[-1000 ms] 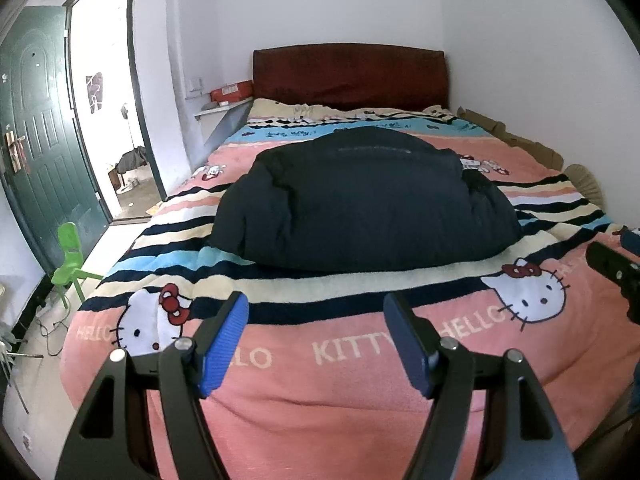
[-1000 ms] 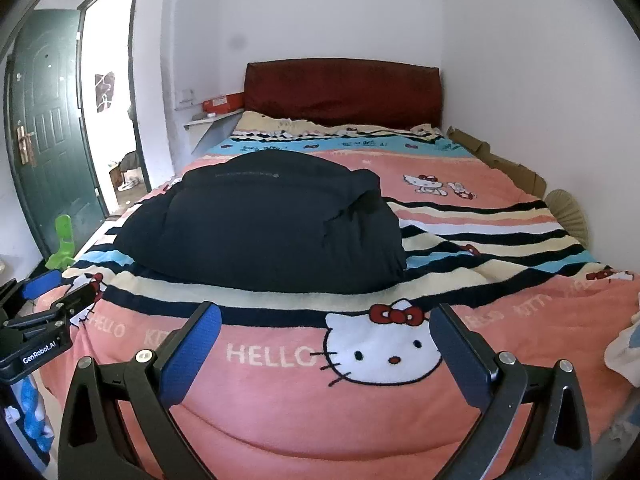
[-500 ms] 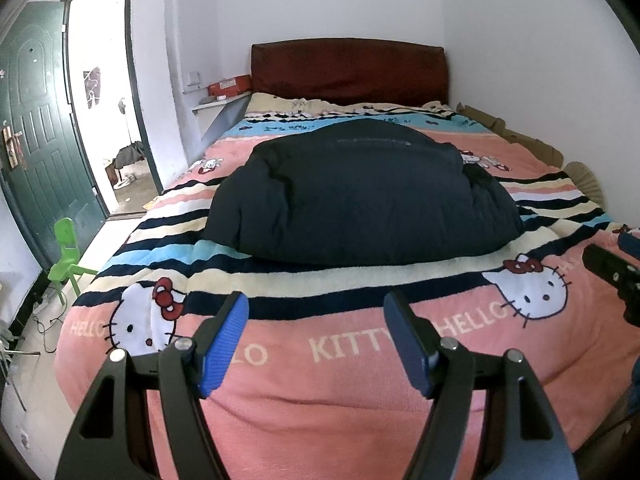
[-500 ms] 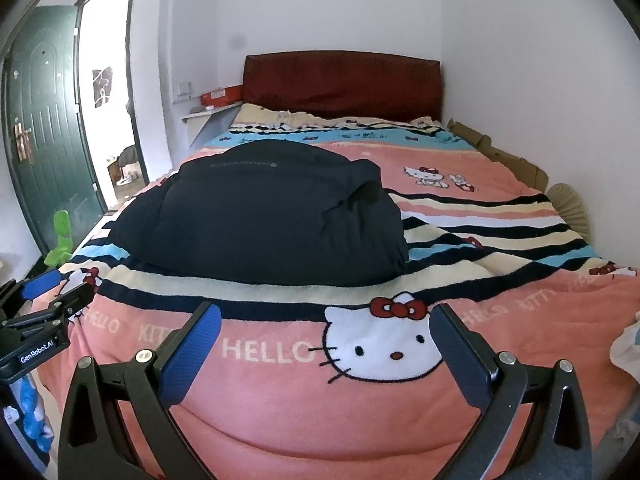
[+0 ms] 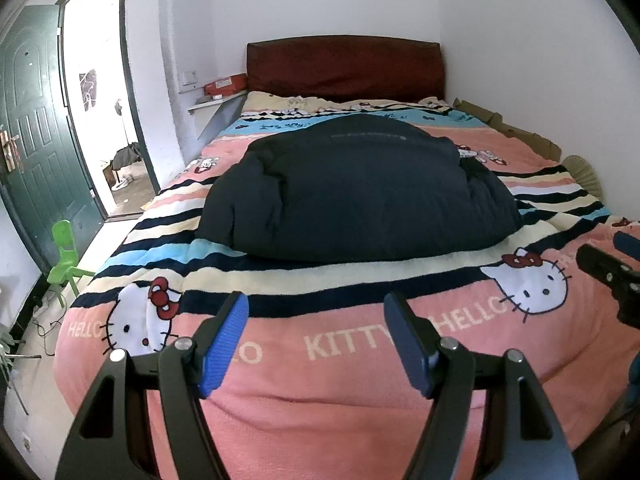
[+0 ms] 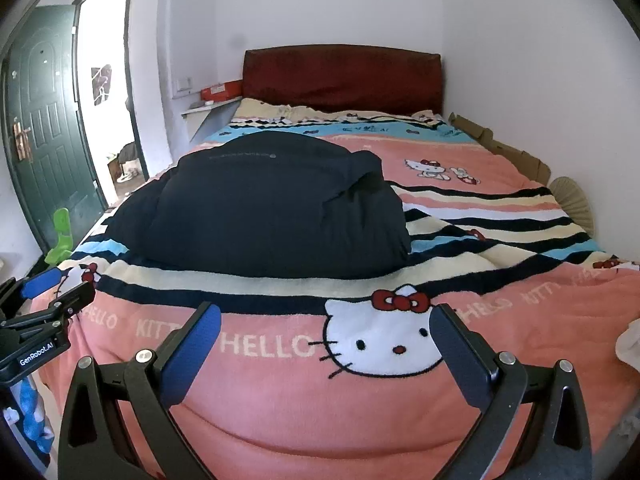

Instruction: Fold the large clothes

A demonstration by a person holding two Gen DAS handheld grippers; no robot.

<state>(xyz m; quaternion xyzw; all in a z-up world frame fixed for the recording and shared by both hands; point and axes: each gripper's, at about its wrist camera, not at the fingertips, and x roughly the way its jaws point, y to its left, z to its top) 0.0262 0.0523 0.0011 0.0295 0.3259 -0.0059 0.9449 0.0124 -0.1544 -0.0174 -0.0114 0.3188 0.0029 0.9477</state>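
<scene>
A large dark navy padded jacket (image 5: 360, 192) lies in a thick folded bundle on the middle of the bed; it also shows in the right wrist view (image 6: 272, 208). My left gripper (image 5: 316, 336) is open and empty, held above the pink blanket near the bed's foot, short of the jacket. My right gripper (image 6: 326, 344) is open wide and empty, also above the blanket near the foot. Each gripper shows at the edge of the other's view: the right one (image 5: 608, 276) and the left one (image 6: 44, 320).
The bed has a pink striped Hello Kitty blanket (image 5: 360, 360) and a dark red headboard (image 5: 344, 64). A white wall runs along the right. A green door (image 5: 36, 132), an open doorway and a green child's chair (image 5: 64, 256) stand on the left. Cardboard (image 6: 500, 148) lines the right bed edge.
Both grippers have drawn slightly nearer to the bed and tilted a little; the jacket looks a bit larger. The jaws stay open and the jacket has not moved.
</scene>
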